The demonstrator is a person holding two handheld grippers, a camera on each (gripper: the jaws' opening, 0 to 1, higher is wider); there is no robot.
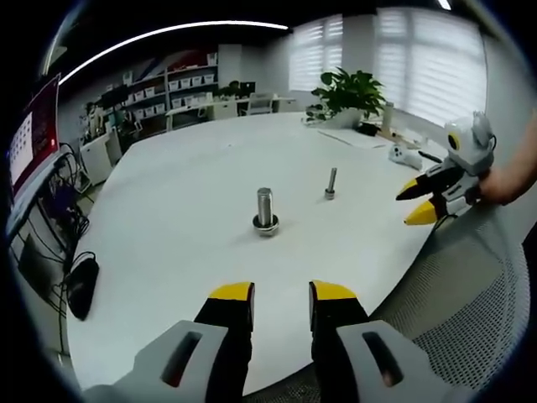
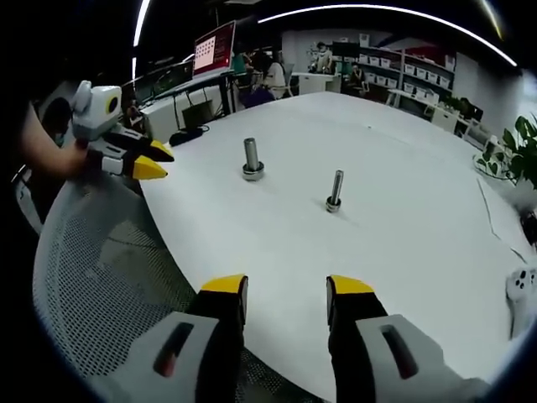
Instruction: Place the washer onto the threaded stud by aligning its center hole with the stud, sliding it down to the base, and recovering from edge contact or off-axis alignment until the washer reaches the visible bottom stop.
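Two upright metal studs (image 1: 266,208) (image 1: 331,183) on smooth white table (image 1: 168,252).

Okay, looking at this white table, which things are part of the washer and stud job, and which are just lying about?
Part of the job:
- thick stud, a ring at its base
- thin stud
- left gripper, open
- right gripper, open

Just lying about:
- white controller near the table edge
- potted plant
- mesh chair back
- black mouse
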